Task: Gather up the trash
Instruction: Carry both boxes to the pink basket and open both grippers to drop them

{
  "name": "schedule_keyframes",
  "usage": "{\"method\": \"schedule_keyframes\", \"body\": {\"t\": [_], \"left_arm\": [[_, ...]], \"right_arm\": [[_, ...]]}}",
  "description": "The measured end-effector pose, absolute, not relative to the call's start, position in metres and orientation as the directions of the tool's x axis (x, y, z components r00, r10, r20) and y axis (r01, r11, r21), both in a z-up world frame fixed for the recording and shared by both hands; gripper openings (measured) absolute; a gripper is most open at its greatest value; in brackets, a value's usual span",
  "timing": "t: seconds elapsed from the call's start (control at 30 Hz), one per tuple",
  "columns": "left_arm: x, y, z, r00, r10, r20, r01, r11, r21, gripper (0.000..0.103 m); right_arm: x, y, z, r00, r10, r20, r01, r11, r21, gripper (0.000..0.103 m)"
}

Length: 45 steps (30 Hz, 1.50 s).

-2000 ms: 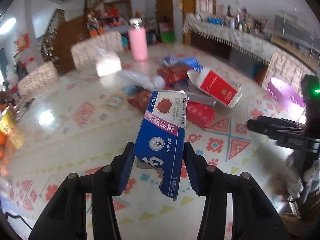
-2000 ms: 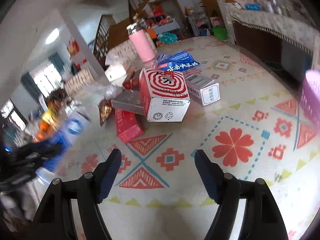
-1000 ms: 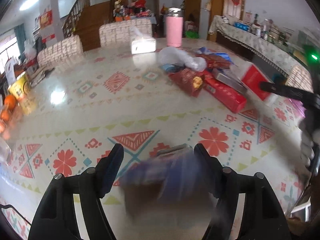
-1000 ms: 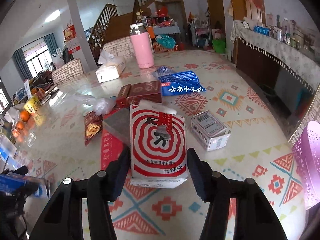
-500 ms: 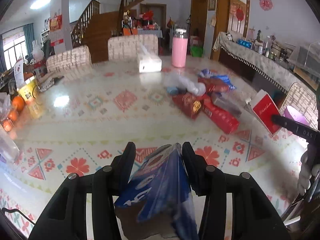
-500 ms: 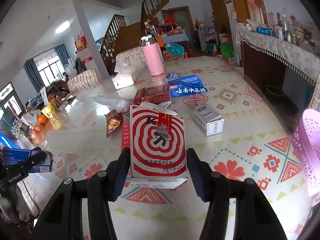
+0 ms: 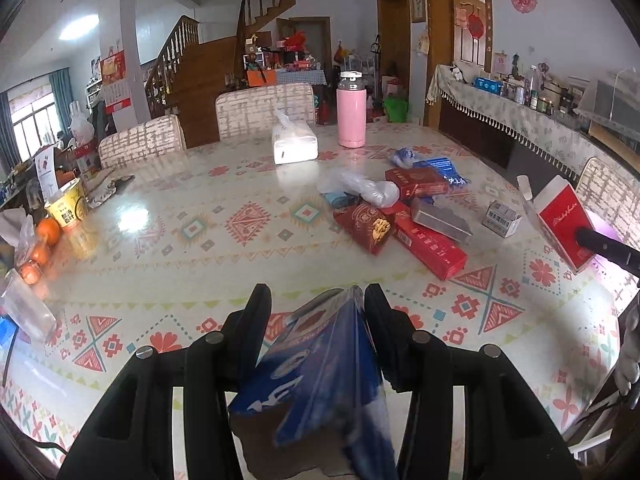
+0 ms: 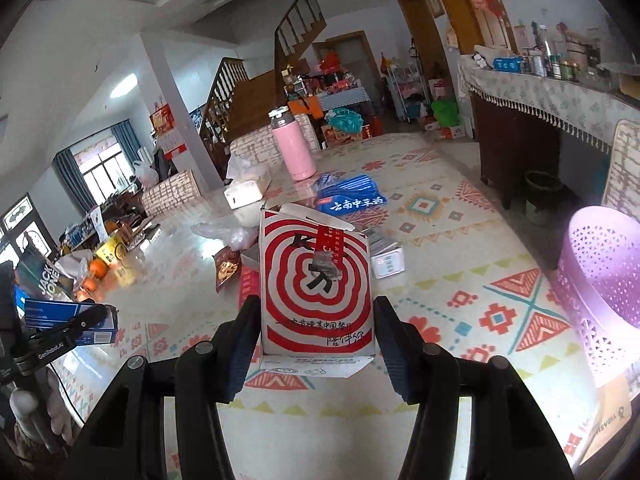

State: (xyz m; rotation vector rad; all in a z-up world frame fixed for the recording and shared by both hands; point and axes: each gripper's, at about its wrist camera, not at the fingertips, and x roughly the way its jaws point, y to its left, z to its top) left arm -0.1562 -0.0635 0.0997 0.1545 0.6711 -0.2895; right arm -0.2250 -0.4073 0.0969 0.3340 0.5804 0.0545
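My left gripper point(image 7: 316, 300) is shut on a blue toothpaste box point(image 7: 320, 376) that hangs tilted between its fingers, above the near table edge. The box also shows in the right wrist view point(image 8: 60, 314). My right gripper point(image 8: 316, 312) is shut on a red-and-white spiral-patterned carton point(image 8: 316, 284), held upright above the table; it shows in the left wrist view point(image 7: 560, 220) at the right. A pile of trash lies mid-table: a long red box point(image 7: 428, 244), a red snack bag point(image 7: 366, 222), a grey box point(image 7: 440, 220), a small white box point(image 7: 500, 220), a clear plastic bag point(image 7: 368, 188).
A purple plastic basket point(image 8: 600, 280) stands off the table's right edge. A pink bottle point(image 7: 351, 110) and a tissue pack point(image 7: 294, 144) stand at the far side. Oranges point(image 7: 46, 232) and a cup point(image 7: 68, 208) sit at the left. Chairs ring the table.
My left gripper lifted the blue box and drew back toward the near table edge. My right gripper closed on the red-and-white carton and raised it off the table.
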Motion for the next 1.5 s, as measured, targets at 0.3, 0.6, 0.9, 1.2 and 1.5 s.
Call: {"method": "schedule_keyframes", "body": {"t": [0.3, 0.6, 0.9, 1.2, 1.5], "left_arm": [[-0.162, -0.097, 0.107, 0.739, -0.243, -0.628, 0.372, 0.925, 0.081, 0.048], [-0.156, -0.151, 0.121, 0.720, -0.301, -0.625, 0.468, 0.876, 0.118, 0.048], [-0.155, -0.249, 0.134, 0.660, -0.420, -0.623, 0.627, 0.764, 0.150, 0.048], [-0.143, -0.368, 0.141, 0.467, -0.596, -0.654, 0.799, 0.601, 0.024, 0.048], [-0.138, -0.493, 0.133, 0.247, -0.675, -0.695, 0.881, 0.455, -0.130, 0.048]], "right_arm": [[-0.241, -0.432, 0.098, 0.854, 0.134, -0.503, 0.061, 0.934, 0.352, 0.061], [-0.257, -0.474, 0.099, 0.869, 0.084, -0.487, 0.123, 0.918, 0.377, 0.061], [-0.278, -0.537, 0.096, 0.866, -0.019, -0.500, 0.243, 0.890, 0.387, 0.061], [-0.311, -0.609, 0.102, 0.831, -0.178, -0.528, 0.412, 0.833, 0.368, 0.061], [-0.321, -0.670, 0.096, 0.767, -0.277, -0.579, 0.535, 0.775, 0.338, 0.061]]}}
